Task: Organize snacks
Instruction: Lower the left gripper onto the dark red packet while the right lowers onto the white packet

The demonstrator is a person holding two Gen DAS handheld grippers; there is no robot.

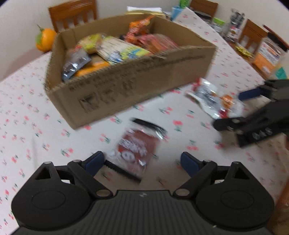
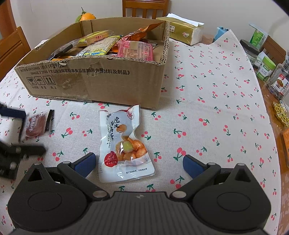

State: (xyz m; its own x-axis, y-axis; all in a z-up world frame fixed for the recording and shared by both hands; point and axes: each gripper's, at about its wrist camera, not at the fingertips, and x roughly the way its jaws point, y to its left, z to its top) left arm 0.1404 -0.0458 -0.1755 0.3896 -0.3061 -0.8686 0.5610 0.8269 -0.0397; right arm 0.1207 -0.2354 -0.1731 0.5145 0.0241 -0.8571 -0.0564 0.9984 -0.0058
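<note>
A cardboard box (image 1: 137,85) (image 2: 112,79) holding several snack packets stands on the cherry-print tablecloth. A red snack packet (image 1: 135,150) lies flat just ahead of my open left gripper (image 1: 142,163), between its blue fingertips; it also shows at the left of the right wrist view (image 2: 35,124). A white packet with orange egg pictures (image 2: 122,146) lies between the pads of my open right gripper (image 2: 139,163), nearer the left pad. The same packet (image 1: 213,100) and the right gripper (image 1: 233,110) show at the right of the left wrist view.
An orange fruit (image 1: 45,38) sits behind the box. A tissue box (image 2: 182,31) lies at the back. Jars and bottles (image 2: 267,68) line the table's right edge. Wooden chairs (image 1: 72,13) stand around the table.
</note>
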